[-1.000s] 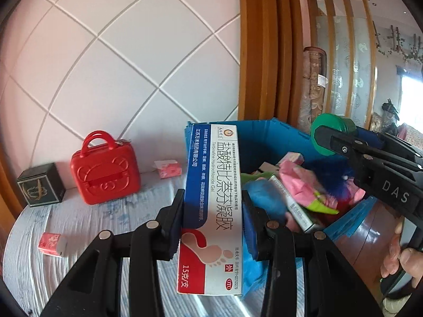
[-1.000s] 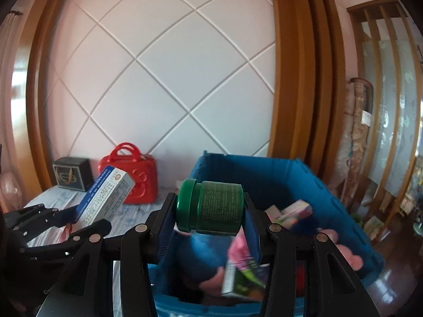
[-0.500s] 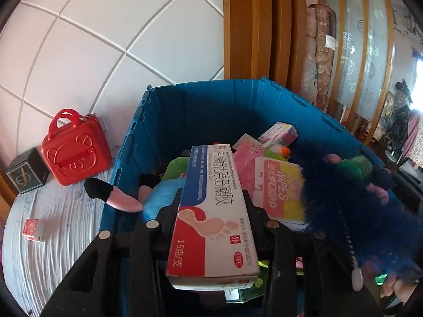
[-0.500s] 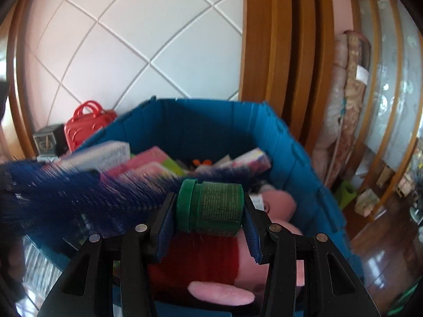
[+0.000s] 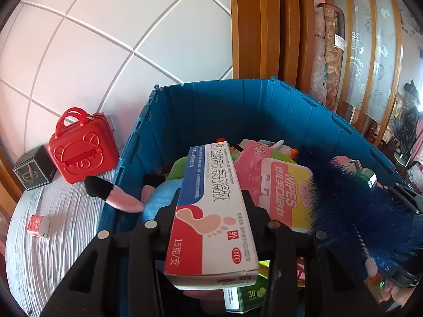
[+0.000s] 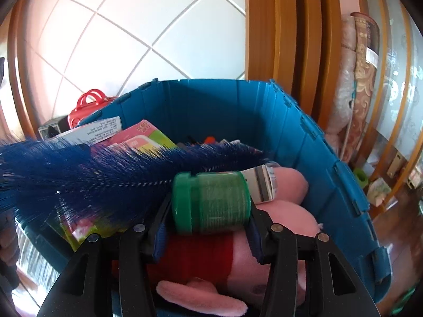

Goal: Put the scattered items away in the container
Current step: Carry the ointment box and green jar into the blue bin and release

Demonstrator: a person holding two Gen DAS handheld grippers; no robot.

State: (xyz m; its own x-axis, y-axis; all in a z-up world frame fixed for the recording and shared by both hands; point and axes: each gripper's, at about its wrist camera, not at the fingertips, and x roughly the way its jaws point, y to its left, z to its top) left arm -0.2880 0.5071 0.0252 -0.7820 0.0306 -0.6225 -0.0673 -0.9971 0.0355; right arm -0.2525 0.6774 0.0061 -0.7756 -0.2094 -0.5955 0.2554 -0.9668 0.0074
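The left gripper (image 5: 211,208) is clenched on a white, blue and red medicine box (image 5: 211,211) and holds it over the open top of the blue bin (image 5: 238,111). The box lies flat between the fingers, with its far end pointing toward the back wall of the bin. Just under and behind the box, inside the bin, lie a pink and yellow pack of wipes (image 5: 285,195), a blue soft toy (image 5: 158,198) and a small green box (image 5: 248,294). A dark blue bristle brush (image 5: 357,206) lies across the right part of the bin, over the wipes.

The right gripper (image 6: 208,224) is clenched on a green jar (image 6: 211,202), which lies on its side between the fingers, with the lid to the left. It is also over the bin, above a pink soft toy (image 6: 280,227) with a red part.

Left of the bin, on a pale striped cloth (image 5: 53,237), stand a red toy case (image 5: 82,150) and a dark box (image 5: 34,169). A small red and white packet (image 5: 38,225) lies on the cloth, well apart from the bin.
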